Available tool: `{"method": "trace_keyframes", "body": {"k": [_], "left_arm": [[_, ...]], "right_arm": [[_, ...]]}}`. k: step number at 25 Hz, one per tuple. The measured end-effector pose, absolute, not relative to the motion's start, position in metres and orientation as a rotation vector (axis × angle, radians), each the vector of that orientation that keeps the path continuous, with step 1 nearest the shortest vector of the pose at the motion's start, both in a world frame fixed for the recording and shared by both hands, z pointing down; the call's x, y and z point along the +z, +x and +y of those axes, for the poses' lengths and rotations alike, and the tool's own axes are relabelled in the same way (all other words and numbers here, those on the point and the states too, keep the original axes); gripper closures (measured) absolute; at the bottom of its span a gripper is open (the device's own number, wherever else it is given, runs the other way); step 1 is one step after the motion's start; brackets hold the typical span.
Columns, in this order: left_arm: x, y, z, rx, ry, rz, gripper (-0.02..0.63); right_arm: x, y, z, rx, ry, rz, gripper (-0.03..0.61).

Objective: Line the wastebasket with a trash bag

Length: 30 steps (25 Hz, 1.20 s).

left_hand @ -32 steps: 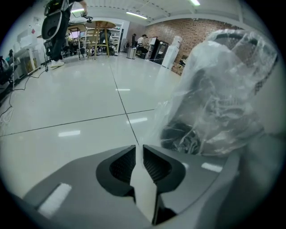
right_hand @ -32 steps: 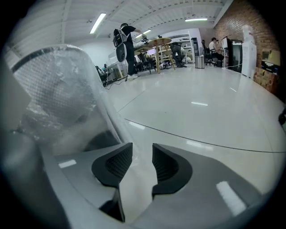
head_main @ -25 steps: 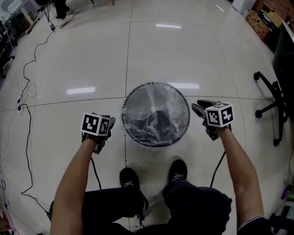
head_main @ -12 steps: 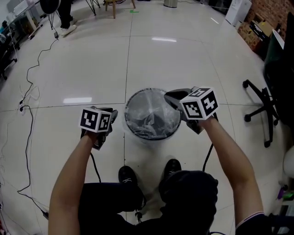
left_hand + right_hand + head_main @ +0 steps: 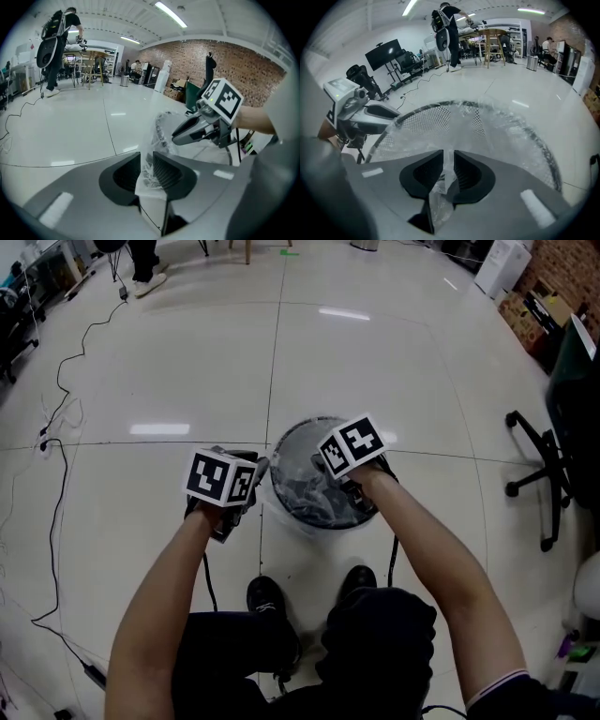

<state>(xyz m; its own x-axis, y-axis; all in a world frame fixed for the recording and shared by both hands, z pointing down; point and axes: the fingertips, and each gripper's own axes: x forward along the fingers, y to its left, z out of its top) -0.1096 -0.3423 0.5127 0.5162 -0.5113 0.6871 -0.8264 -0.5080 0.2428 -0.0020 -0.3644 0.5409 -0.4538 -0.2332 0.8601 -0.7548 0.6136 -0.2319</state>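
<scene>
**Bag edge pinched at two points above the wastebasket rim**

Left gripper: jaws closed on a fold of the clear, thin plastic trash bag; the film is bunched between the ribbed black pads and runs forward from the jaw tips toward the basket; the gripper is tilted downward.

Right gripper: jaws have just been opening, yet they stand narrowly apart with a crumpled strip of the same film caught between the pads; the strip hangs below the jaws and spreads ahead of them; this gripper also points down, over the basket opening.

Round black wire-mesh wastebasket: directly ahead of and below the right gripper; just beyond the tips of the left gripper, off to their right; standing upright on the glossy white tiled floor.

Bag position: most of the film lies inside the basket, crumpled at the bottom and spread up against the mesh wall; the stretch between the two grippers is lifted at the near-left part of the rim; whether the film is folded over the far rim cannot be told.

Relative position of grippers: near each other, apart, tips converging; the left gripper lies to the left of the right gripper.

Black shoes of the person: behind both grippers, near the basket.
</scene>
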Motion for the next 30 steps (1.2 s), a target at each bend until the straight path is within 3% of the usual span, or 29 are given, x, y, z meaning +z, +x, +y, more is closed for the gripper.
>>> {"method": "trace_keyframes", "body": {"k": [15, 30], "left_arm": [[0.547, -0.102, -0.346, 0.752, 2.154, -1.003, 0.525], [0.544, -0.115, -0.340, 0.801, 2.152, -1.029, 0.525]], "right_arm": [[0.606, -0.013, -0.367, 0.848, 0.746, -1.957, 0.549], [0.572, -0.018, -0.370, 0.886, 0.759, -2.077, 0.506]]}}
